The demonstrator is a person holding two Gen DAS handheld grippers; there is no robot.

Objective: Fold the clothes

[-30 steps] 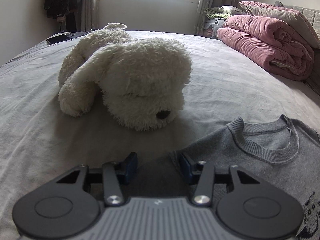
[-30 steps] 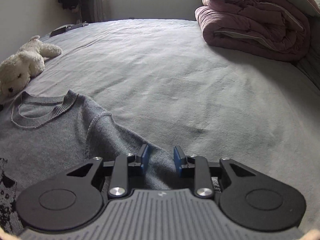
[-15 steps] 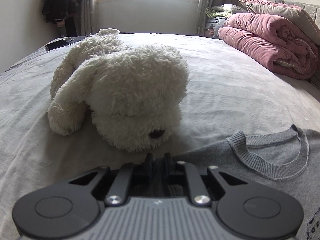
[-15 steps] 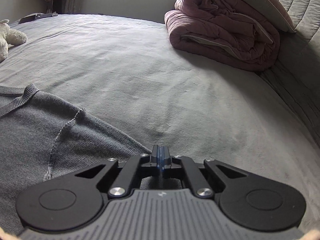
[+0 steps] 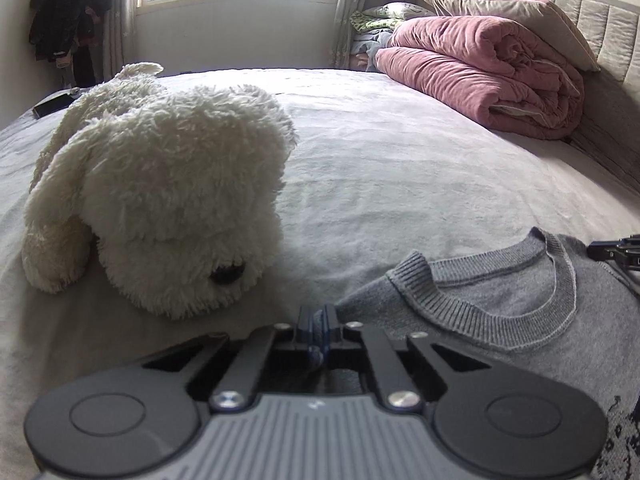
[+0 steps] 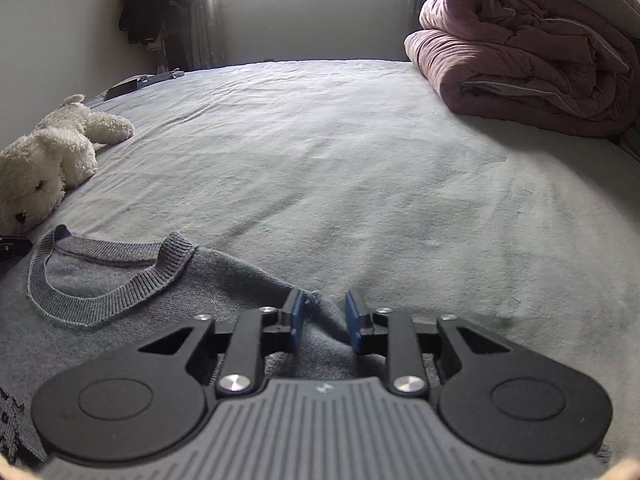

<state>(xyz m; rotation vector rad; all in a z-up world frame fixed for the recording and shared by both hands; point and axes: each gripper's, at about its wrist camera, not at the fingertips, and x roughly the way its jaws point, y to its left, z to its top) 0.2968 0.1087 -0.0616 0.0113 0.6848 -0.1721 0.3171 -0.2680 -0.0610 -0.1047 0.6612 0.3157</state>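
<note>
- Right wrist view: since half a second ago, right gripper (image 6: 325,316) has parted its jaws; a ridge of grey sweater (image 6: 120,280) stands between them, near left on the bed (image 6: 360,160).
- Left wrist view: left gripper (image 5: 316,330) clamps the sweater's shoulder edge, just beside plush dog (image 5: 160,188).

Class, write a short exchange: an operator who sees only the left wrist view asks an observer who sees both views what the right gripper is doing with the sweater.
Operator: My left gripper is shut on the grey sweater. Is the other one shut too?
Observer: No, the right gripper is open, jaws apart.
Operator: Is any fabric between them?
Observer: Yes, a raised ridge of sweater runs between its blue pads, near the shoulder.
</note>
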